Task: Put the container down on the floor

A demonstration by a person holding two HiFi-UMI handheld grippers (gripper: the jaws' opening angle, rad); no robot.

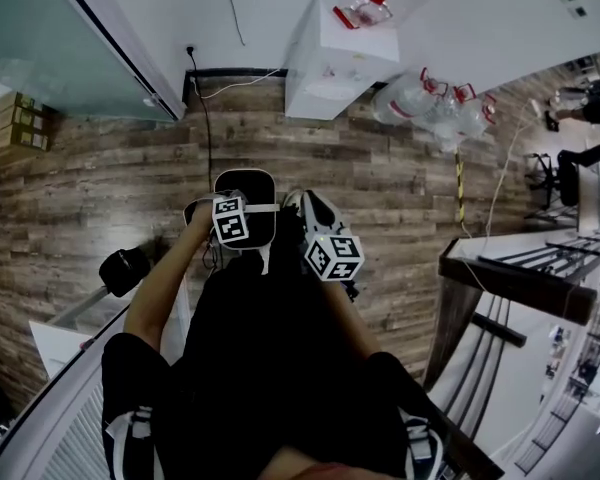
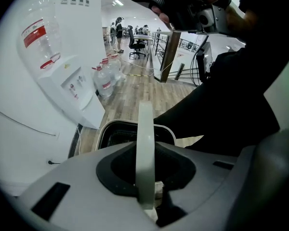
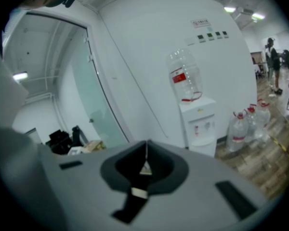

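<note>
Left tool (image 2: 145,186) tight on handle (image 2: 145,129) of container (image 2: 116,125) — dark mesh inside — right tool (image 3: 145,163) closed, empty

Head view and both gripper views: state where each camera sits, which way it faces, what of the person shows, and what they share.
Head view: on the person's head, facing steeply down at the floor; arms, dark-clothed body, left tongs, right tongs show.
Left gripper view: on the left tongs, looking along jaws shut on the handle of the container; right tongs, body show.
Right gripper view: on the right tongs, jaws shut, empty, facing the wall.
All share the water dispenser.
</note>
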